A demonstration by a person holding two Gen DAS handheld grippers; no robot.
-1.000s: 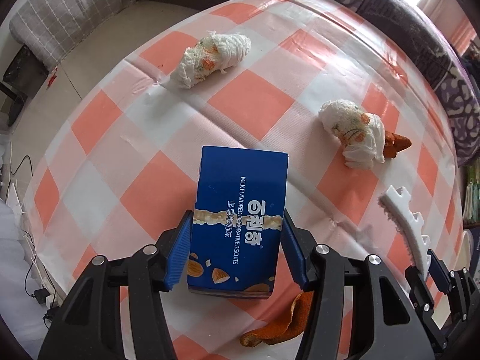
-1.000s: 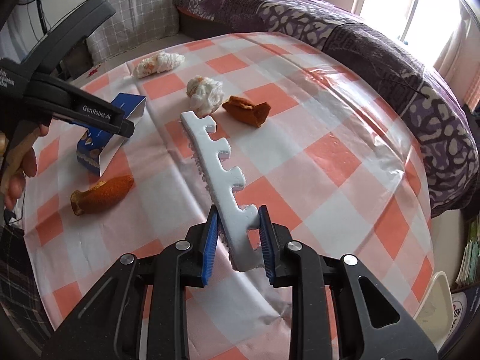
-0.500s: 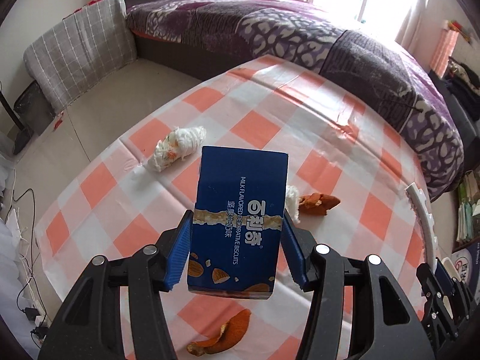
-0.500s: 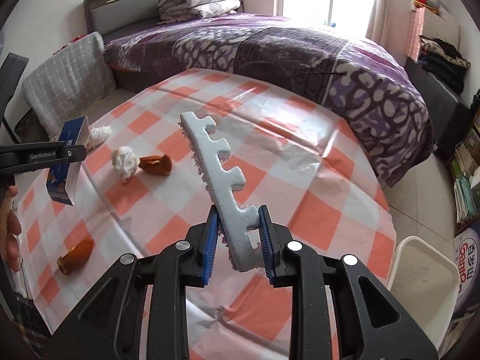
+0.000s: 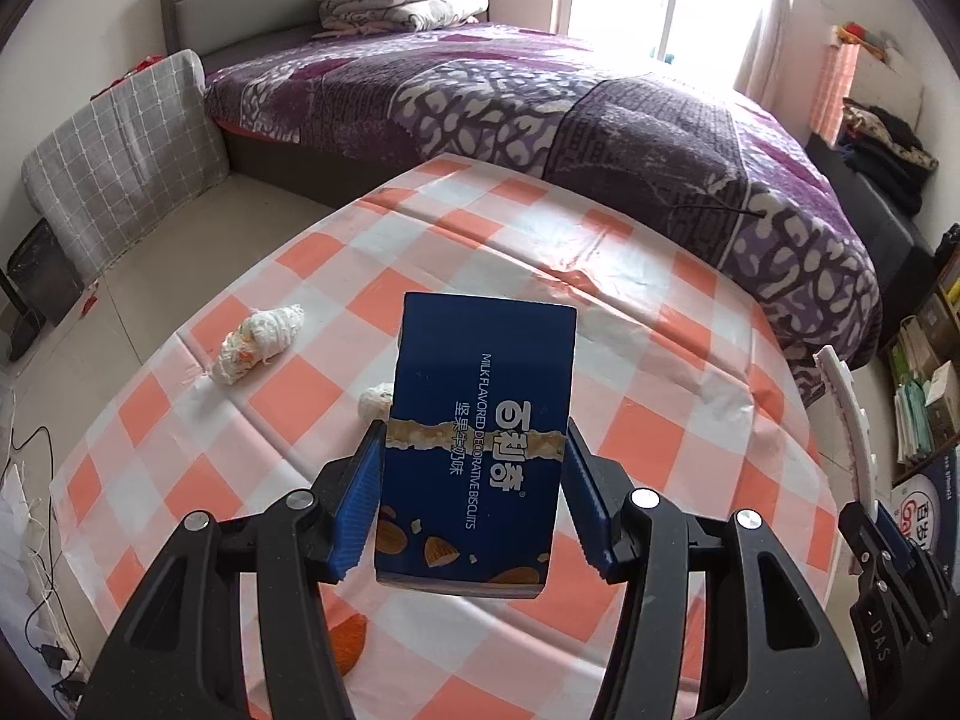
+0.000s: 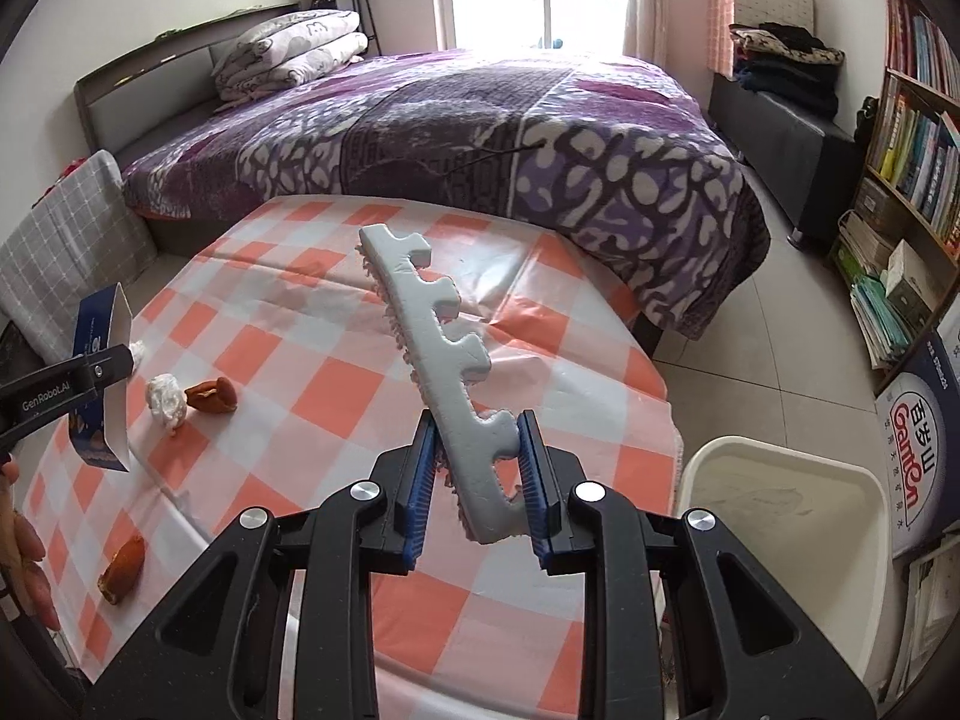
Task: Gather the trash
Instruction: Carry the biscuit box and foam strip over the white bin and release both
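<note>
Trash rides in both grippers, lifted clear of the checked tabletop (image 6: 336, 402): the left gripper (image 5: 474, 498) clamps a blue biscuit box (image 5: 480, 438) by its sides, the right gripper (image 6: 474, 474) pinches a notched white foam strip (image 6: 444, 360) near one end, probably for carrying to the white bin (image 6: 780, 498) at the near right. Tissue wads (image 5: 258, 342) and orange peel (image 6: 123, 567) remain; the box hides part of the tabletop.

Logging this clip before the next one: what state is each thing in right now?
Left hand-held gripper: shut on the blue biscuit box, lifted off the table.
Right hand-held gripper: shut on the white foam strip, held in the air.
Two tissue wads: crumpled, lying on the tablecloth.
Two orange peels: lying on the tablecloth.
White bin: open.
</note>
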